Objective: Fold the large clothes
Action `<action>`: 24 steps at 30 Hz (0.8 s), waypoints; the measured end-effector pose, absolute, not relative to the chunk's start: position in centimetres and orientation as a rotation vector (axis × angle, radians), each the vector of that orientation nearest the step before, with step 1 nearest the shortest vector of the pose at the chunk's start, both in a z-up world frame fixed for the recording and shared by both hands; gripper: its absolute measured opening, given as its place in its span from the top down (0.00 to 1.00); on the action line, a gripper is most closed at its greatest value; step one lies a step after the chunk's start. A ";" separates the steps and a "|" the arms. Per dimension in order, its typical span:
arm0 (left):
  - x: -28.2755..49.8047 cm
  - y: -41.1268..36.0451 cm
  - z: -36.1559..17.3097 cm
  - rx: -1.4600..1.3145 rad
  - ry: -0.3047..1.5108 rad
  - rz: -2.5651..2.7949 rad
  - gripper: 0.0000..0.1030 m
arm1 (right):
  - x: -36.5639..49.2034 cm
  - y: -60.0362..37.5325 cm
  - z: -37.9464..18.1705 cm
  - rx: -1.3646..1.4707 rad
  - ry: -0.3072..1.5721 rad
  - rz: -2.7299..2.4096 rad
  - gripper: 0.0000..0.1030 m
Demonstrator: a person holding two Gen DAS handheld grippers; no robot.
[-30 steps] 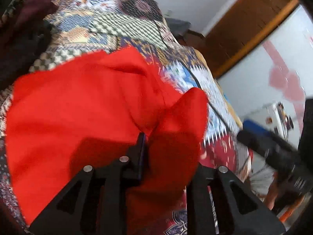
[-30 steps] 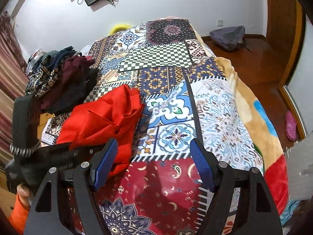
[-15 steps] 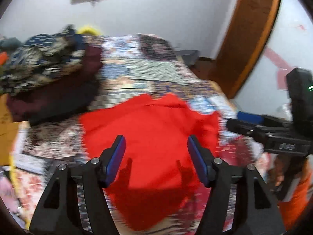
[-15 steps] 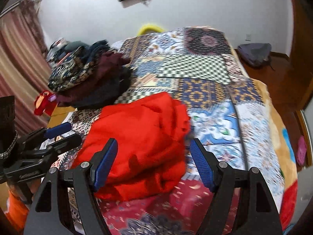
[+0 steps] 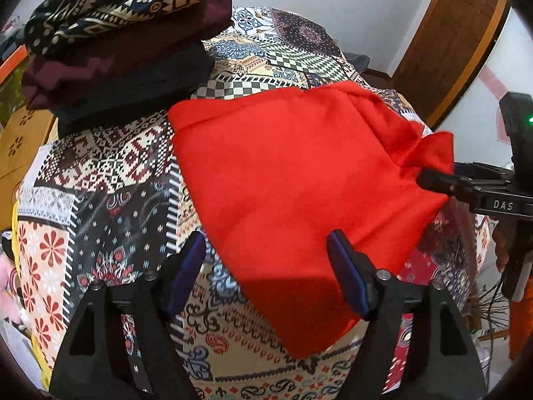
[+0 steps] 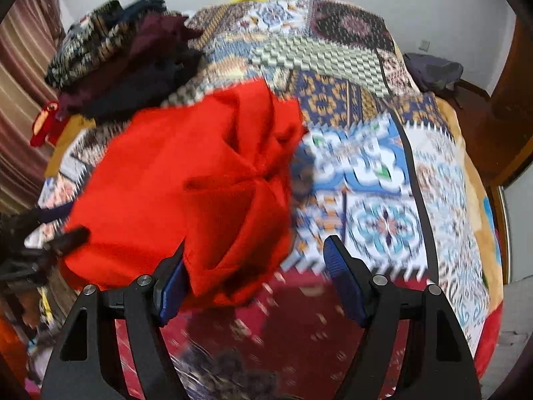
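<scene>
Red garment [image 5: 299,180] lying ahead; we're hovering left gripper [image 5: 266,263], jaws just opened, and right gripper [image 6: 256,276], both apart, empty; pinching bunched edge squarely should be helping.

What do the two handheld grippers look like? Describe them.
The left gripper and the right gripper match: black angular finger frames with triangular cut-outs, silver bolts and blue pads. Seen from the left wrist, the right gripper's black body is lettered "DAS", with a green light lit. An orange sleeve shows below it.

A patchwork bedspread [image 5: 116,180] covers the bed; a grey bag [image 6: 433,70] lies on the floor.
</scene>
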State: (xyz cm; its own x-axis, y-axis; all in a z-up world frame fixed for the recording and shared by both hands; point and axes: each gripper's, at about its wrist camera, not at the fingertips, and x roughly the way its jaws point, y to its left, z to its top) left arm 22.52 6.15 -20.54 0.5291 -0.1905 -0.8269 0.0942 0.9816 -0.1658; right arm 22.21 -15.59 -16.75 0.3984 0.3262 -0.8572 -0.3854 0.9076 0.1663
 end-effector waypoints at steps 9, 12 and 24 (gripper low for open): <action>19.4 6.7 -20.2 -0.124 0.986 -0.173 0.20 | 21.4 -17.7 -15.2 -0.117 1.039 0.402 0.29; 19.0 6.9 -20.1 -0.083 0.993 -0.163 0.19 | 20.9 -18.4 -14.3 -0.115 1.028 0.358 0.29; 20.1 9.8 -15.8 -0.101 0.894 -0.054 0.19 | 21.7 -15.9 -9.9 -0.044 0.926 0.483 0.26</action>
